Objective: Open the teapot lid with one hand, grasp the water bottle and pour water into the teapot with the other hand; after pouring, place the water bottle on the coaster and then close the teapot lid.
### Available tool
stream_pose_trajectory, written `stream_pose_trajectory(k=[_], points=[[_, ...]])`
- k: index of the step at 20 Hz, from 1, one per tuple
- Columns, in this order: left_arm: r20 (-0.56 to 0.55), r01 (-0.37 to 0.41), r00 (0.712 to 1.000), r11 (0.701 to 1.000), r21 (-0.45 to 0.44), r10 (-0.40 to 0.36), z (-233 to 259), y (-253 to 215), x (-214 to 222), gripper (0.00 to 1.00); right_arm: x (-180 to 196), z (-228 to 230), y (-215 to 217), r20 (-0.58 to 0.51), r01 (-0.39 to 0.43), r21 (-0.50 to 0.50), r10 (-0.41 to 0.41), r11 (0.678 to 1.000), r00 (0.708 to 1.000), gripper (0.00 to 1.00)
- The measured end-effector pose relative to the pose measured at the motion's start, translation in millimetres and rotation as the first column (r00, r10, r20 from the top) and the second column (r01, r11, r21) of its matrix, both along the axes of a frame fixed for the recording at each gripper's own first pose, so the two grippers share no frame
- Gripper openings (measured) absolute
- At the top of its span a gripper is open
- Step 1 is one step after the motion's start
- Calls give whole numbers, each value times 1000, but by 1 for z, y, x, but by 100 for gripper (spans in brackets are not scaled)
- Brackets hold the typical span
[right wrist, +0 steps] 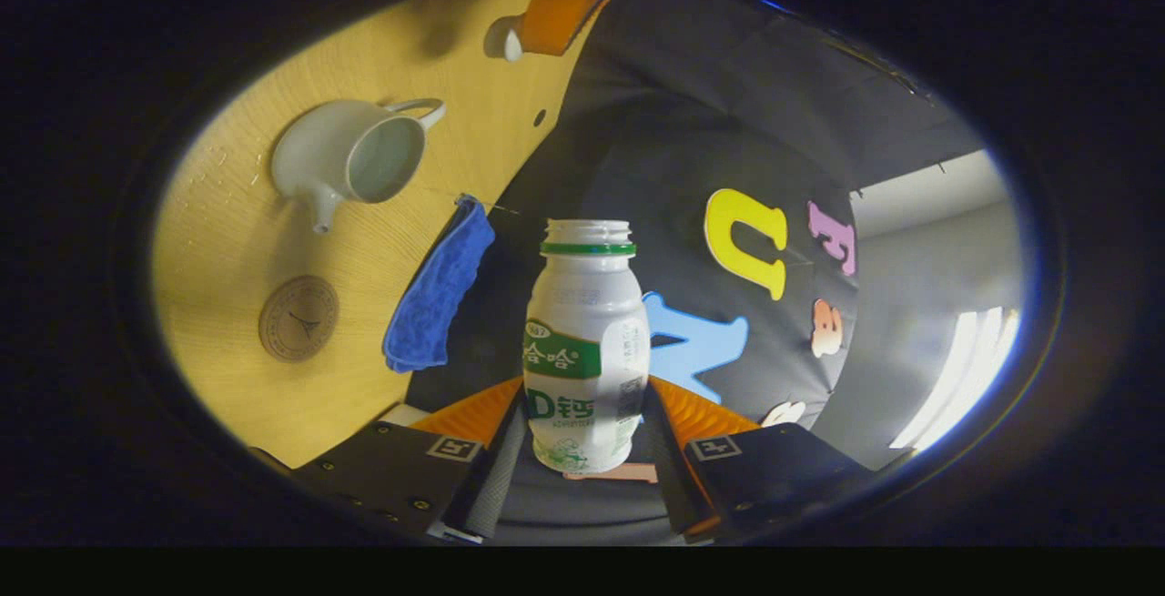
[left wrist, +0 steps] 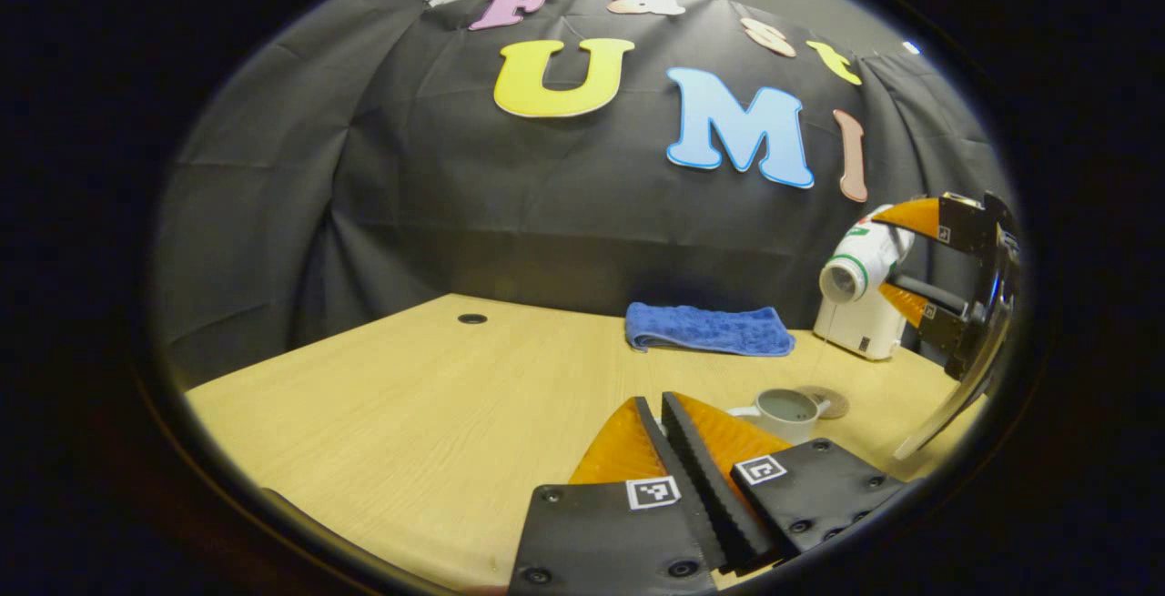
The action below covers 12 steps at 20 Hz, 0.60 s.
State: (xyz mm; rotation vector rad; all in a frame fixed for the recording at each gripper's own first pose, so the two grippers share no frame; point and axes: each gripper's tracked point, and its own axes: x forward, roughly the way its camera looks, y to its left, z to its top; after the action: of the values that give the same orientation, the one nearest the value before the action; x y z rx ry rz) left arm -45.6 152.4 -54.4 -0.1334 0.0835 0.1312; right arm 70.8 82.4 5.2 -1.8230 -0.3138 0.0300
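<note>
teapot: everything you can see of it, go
The teapot is a small, pale grey-white pot, ceramic by its look, with a short spout and a loop handle. Its lid is off, so the mouth is open; whether it holds water cannot be told. It stands upright on the wooden table, apart from the round coaster and blue cloth. Nothing grips it.

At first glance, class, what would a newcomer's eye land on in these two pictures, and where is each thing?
The white water bottle, uncapped, sits clamped between the right gripper's fingers and held on its side in the air. On the wooden table stands the open teapot, its lid off, with a round coaster beside it and a blue cloth near the wall.
</note>
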Motion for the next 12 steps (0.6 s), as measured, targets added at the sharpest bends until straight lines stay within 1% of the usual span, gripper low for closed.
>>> stream_pose_trajectory(k=[2,3,5,6,8,12], points=[[7,5,1000,1000,6,-5,3,-1,-1,10,4,-10,-5,-59,15,113,-8,993,998,68],[10,8,1000,1000,10,-8,4,-4,0,9,4,-18,-7,-90,25,171,-9,985,996,68],[14,14,1000,1000,19,-14,8,-8,-1,9,3,-32,-8,-161,55,288,-9,956,987,68],[17,16,1000,1000,22,-17,9,-10,0,100,2,-42,-11,-192,72,348,-4,935,981,68],[22,27,999,999,25,-28,14,-16,4,100,1,-51,-12,-249,105,450,12,887,968,68],[32,49,998,998,45,-50,24,-30,10,100,3,-65,-21,-316,171,585,29,792,948,68]])
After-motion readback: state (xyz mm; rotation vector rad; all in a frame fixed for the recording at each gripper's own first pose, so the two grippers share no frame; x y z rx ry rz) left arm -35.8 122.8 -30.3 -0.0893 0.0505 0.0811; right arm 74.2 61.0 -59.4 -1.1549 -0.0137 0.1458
